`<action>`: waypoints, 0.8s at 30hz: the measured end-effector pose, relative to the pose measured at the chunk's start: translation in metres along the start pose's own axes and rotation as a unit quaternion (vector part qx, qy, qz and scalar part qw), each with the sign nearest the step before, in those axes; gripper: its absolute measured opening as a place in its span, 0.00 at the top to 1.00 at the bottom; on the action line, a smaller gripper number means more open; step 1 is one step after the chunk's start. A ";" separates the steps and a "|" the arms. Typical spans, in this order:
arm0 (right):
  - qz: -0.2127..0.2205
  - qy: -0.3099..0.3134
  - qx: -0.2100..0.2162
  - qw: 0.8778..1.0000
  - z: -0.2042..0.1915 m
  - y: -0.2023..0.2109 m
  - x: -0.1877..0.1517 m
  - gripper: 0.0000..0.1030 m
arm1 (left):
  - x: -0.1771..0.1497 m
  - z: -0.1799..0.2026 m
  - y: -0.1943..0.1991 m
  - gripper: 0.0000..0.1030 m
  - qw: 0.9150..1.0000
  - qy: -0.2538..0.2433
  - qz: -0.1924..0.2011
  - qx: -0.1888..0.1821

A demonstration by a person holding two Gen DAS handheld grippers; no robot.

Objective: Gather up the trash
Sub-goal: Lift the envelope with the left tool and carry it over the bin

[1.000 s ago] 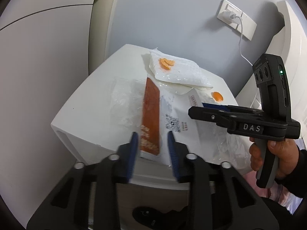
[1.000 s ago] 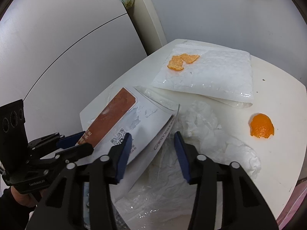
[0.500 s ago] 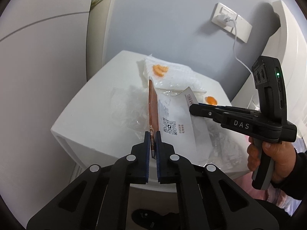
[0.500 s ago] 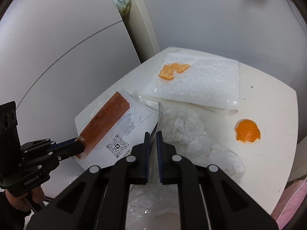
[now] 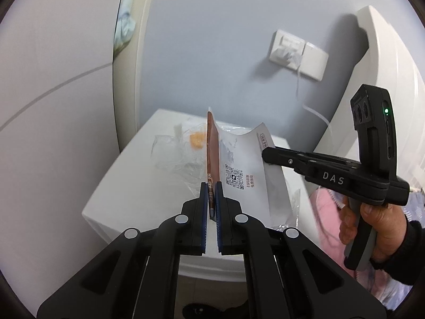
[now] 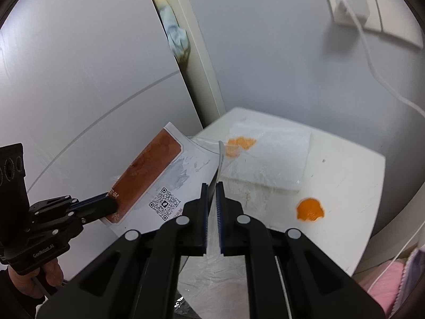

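A white mailer bag (image 5: pixel 247 159) with a brown strip (image 6: pixel 151 167) and a QR code hangs in the air above the white table (image 5: pixel 138 199). My left gripper (image 5: pixel 211 186) is shut on the bag's brown edge. My right gripper (image 6: pixel 211 186) is shut on the opposite white edge. Each gripper shows in the other's view: the right gripper (image 5: pixel 265 154), and the left gripper (image 6: pixel 110 204) held by a hand. An orange peel (image 6: pixel 240 143) lies on a white bubble pack (image 6: pixel 276 159). A second peel (image 6: pixel 310 210) rests on the table (image 6: pixel 345 180). Crumpled clear plastic (image 5: pixel 170 151) lies there too.
A wall socket with a white charger (image 6: pixel 350 8) and its dangling cable is above the table. A white cabinet door (image 6: pixel 79 79) stands to the left. Pink cloth (image 5: pixel 326 212) lies low at the right, beside a white panel (image 5: pixel 385 66).
Both grippers closed from open onto opposite edges of the mailer bag. They then rose together, lifting the bag off the table so that it now hangs between them.
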State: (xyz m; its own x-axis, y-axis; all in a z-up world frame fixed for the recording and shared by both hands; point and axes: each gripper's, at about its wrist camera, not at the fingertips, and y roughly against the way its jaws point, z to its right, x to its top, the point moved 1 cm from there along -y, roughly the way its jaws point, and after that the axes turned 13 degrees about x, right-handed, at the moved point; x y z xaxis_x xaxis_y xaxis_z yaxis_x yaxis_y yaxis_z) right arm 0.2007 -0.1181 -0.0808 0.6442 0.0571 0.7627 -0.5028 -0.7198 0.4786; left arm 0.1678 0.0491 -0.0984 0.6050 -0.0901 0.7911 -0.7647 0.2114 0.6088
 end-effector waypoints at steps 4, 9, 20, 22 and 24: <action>0.014 0.012 0.005 1.000 -0.011 0.020 0.006 0.92 | 0.008 0.009 0.021 0.96 1.000 -0.004 0.017 0.004; 0.025 0.028 0.017 0.999 -0.033 0.035 0.011 0.92 | 0.011 0.009 0.051 0.96 0.999 0.001 0.033 0.014; 0.017 0.069 0.068 0.995 -0.097 0.017 -0.003 0.92 | -0.015 -0.030 0.127 0.96 0.996 0.028 0.058 0.064; 0.009 0.077 0.083 0.994 -0.113 0.005 -0.010 0.92 | -0.024 -0.042 0.140 0.96 0.995 0.037 0.059 0.077; -0.003 0.085 0.099 0.991 -0.133 -0.007 -0.018 0.92 | -0.036 -0.053 0.152 0.96 0.994 0.044 0.056 0.088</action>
State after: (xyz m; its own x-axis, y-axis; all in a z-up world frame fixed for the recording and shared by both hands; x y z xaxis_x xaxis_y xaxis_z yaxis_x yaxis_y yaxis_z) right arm 0.1163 -0.0221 -0.0399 0.5323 0.1653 0.8303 -0.3656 -0.8397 0.4016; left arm 0.0415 0.1362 -0.0369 0.5250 0.0117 0.8510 -0.8506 0.0406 0.5242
